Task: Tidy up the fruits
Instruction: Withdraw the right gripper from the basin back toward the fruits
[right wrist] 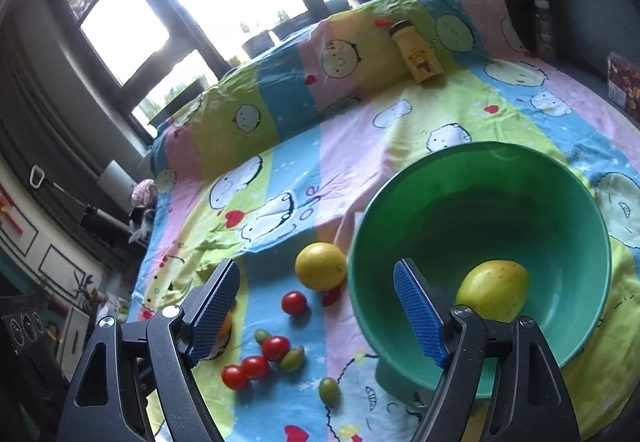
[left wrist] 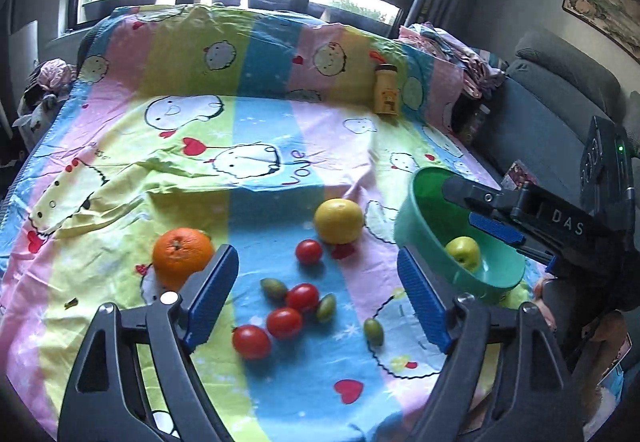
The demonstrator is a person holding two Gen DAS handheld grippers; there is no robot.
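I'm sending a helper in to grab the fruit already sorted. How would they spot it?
Find the green bowl on the cartoon bedsheet. Inside lies a yellow-green apple, the only fruit off the sheet; the similar yellow fruit sits outside, beside the bowl.

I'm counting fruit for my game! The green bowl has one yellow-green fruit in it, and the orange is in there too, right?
Not quite. The orange is not in the green bowl; it lies on the bedsheet, as the left wrist view shows. The bowl holds only the one yellow-green fruit.
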